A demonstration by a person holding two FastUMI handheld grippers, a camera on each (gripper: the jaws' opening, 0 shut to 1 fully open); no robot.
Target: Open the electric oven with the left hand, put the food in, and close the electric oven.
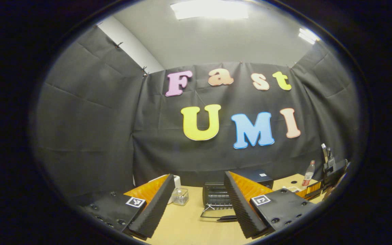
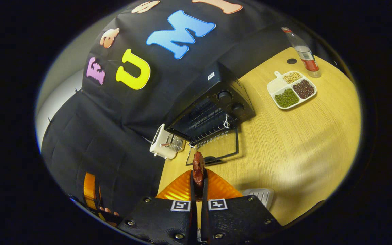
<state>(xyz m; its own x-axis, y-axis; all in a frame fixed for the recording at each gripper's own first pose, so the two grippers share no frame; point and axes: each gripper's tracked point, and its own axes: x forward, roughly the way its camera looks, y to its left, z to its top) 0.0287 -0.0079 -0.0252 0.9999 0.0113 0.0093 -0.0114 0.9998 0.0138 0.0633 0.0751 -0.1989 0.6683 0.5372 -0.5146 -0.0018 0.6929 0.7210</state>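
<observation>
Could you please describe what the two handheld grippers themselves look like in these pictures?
The left gripper has two wedge-shaped fingers with ridged inner faces, on flat black bolted plates that each carry a square black-and-white marker. The right gripper has the same build: black screwed plates, two square markers side by side, and ribbed wedge-shaped fingers.

The left claw point(image 1: 196, 200) is held level above the tabletop, its two ridged fingers point(image 1: 155, 207) spread wide apart with nothing between them — an open, empty pose. The right claw point(image 2: 198, 177) is rolled to one side, so its view stands tilted; its two fingers are pressed almost together, pinching a thin reddish-brown strip of food point(image 2: 198, 168) that sticks out past the tips. At the lower left of the right gripper view, fingertips of a hand point(image 2: 109, 211) hold the other claw.
</observation>
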